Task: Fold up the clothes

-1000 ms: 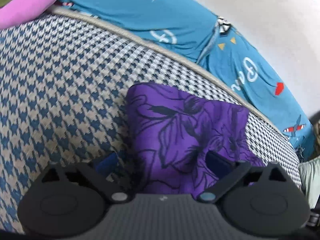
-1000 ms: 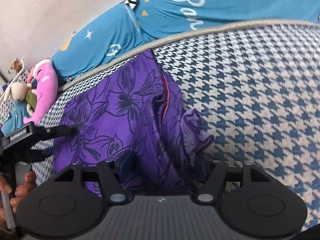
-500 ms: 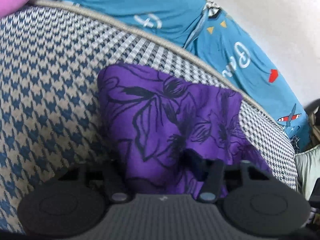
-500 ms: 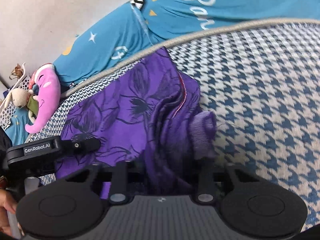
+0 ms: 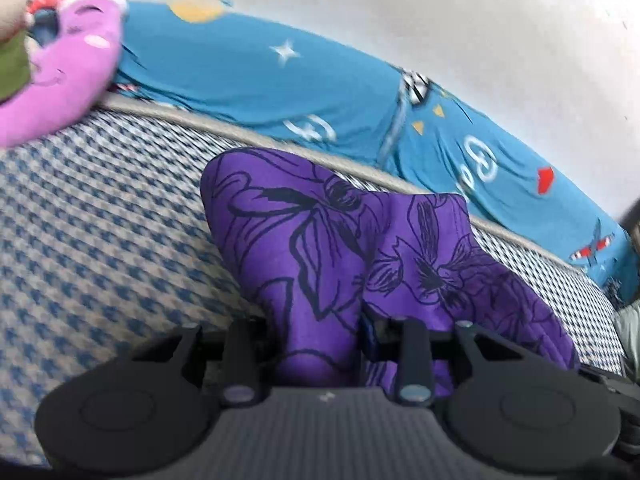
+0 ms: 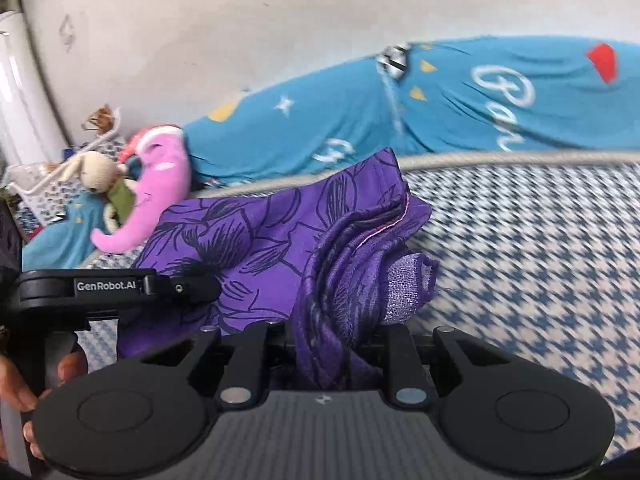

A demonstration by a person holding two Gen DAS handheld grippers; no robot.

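With each hand-held gripper, left (image 5: 320,344) and right (image 6: 328,356), clamped on the purple flower-printed cloth (image 6: 280,232), you hold its long edge stretched between them over the houndstooth bed (image 6: 540,264).

Purple floral garment (image 6: 256,240), bunched, apparently lifted above the houndstooth bedcover (image 6: 540,272).

Garment (image 5: 344,248) on the mattress (image 5: 100,240) between my two grippers, my left gripper (image 6: 192,286) at its left edge, my right gripper (image 6: 332,344) at its right, pillows (image 6: 460,100) behind against the wall (image 6: 240,32), plush toy (image 6: 156,196) far left, basket (image 6: 48,196) beyond it.
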